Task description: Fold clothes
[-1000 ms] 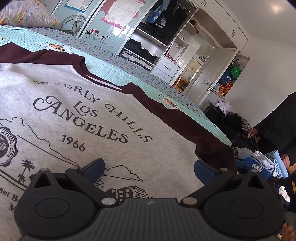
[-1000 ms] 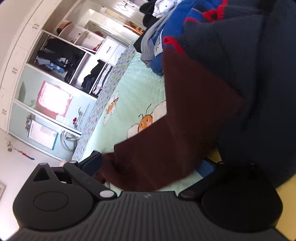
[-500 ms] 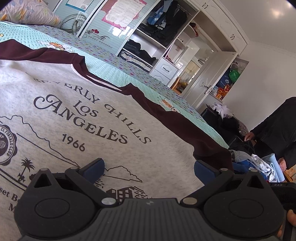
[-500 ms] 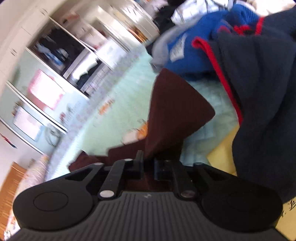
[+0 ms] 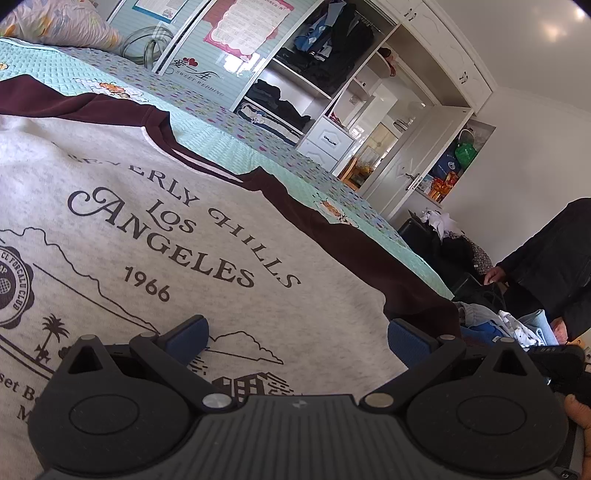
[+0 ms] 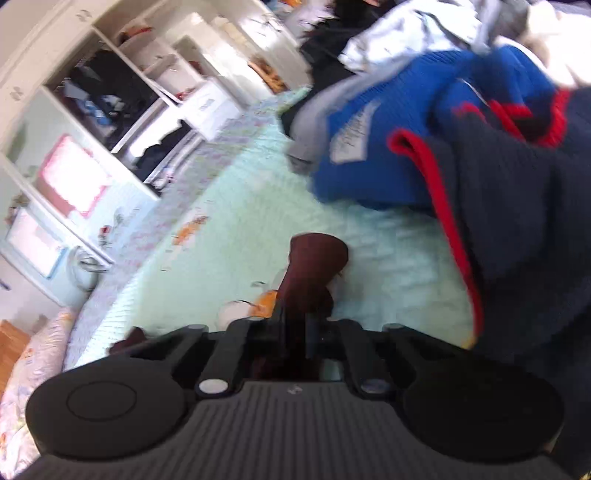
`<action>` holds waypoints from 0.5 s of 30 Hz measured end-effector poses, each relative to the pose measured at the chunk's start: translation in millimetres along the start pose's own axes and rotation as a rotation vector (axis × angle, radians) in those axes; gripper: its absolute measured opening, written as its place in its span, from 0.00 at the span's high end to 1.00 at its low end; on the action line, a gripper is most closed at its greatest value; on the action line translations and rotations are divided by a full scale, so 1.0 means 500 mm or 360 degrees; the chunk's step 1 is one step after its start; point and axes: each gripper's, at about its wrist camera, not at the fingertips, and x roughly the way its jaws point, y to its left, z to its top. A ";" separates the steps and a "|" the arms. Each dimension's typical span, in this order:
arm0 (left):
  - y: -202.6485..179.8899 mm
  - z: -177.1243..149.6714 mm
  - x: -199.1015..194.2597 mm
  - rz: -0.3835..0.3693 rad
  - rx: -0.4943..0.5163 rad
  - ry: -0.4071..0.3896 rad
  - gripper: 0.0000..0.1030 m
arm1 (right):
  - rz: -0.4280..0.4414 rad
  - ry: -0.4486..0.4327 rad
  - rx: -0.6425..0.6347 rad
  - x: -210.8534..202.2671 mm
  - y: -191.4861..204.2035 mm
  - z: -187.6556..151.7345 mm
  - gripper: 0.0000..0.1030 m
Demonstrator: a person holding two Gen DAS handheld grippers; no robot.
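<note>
A grey sweatshirt (image 5: 207, 236) with dark maroon sleeves and "Beverly Hills Los Angeles 1966" print lies flat on the mint bedspread (image 5: 280, 173). My left gripper (image 5: 295, 338) is open and empty, low over the sweatshirt's lower front. Its maroon right sleeve (image 5: 369, 258) runs toward the bed's edge. In the right wrist view my right gripper (image 6: 295, 321) is shut on the maroon sleeve end (image 6: 314, 266), which bunches up above the fingers over the bedspread (image 6: 229, 236).
A pile of clothes, blue (image 6: 388, 147) and navy with red trim (image 6: 517, 206), lies right of the sleeve. An open wardrobe (image 5: 325, 85) stands beyond the bed. A person in black (image 5: 554, 266) stands at the right. A pillow (image 5: 55, 26) is far left.
My right gripper has closed on the maroon sleeve end and pulled it up and in; the sleeve now shows as a small bunch. The left gripper has hardly moved.
</note>
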 end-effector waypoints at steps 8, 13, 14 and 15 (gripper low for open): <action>0.012 0.026 -0.006 -0.0048 -0.0106 0.0087 0.01 | 0.0478 -0.0150 0.0044 0.023 0.100 0.126 0.90; 0.006 0.012 -0.007 -0.0045 -0.0040 0.0086 0.01 | 0.0571 -0.0660 -0.0272 -0.072 0.123 0.234 0.91; 0.002 0.007 -0.006 -0.0033 -0.0008 0.0078 0.01 | 0.0504 -0.0701 -0.0309 -0.076 0.104 0.251 0.91; -0.002 0.004 -0.005 -0.0020 0.0011 0.0077 0.01 | 0.0406 -0.0700 -0.0329 -0.064 0.075 0.263 0.91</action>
